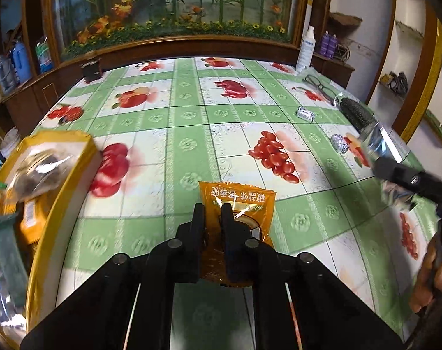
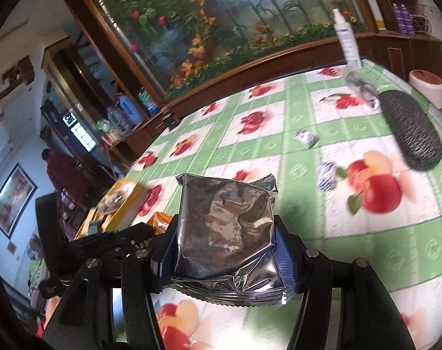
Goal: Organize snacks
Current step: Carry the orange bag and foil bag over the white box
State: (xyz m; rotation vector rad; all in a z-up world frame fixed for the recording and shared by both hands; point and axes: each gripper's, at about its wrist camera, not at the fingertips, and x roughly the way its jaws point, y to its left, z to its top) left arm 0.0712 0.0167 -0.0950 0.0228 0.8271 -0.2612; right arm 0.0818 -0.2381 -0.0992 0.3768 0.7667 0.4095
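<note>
My left gripper (image 1: 212, 214) is shut on a small orange snack packet (image 1: 244, 204), held just above the fruit-print tablecloth (image 1: 191, 134). A yellow snack box (image 1: 50, 148) with a clear window lies at the table's left edge, left of that gripper. My right gripper (image 2: 225, 242) is shut on a crinkled silver foil packet (image 2: 226, 221), its pads pressing on both sides, lifted off the table. In the left wrist view the silver foil packet (image 1: 376, 141) and the right gripper (image 1: 395, 172) show at the right. The right wrist view shows the left gripper (image 2: 116, 239), the orange packet (image 2: 159, 223) and the yellow box (image 2: 120, 201) at lower left.
Two blue-and-white wrapped candies (image 1: 304, 114) (image 1: 339, 143) lie toward the right. Behind them are a black textured case (image 1: 355, 113), dark-framed glasses (image 1: 318, 86) and a white spray bottle (image 1: 305, 49). A dark wooden cabinet (image 1: 191, 46) runs along the table's far edge. A person (image 2: 60, 169) stands far off.
</note>
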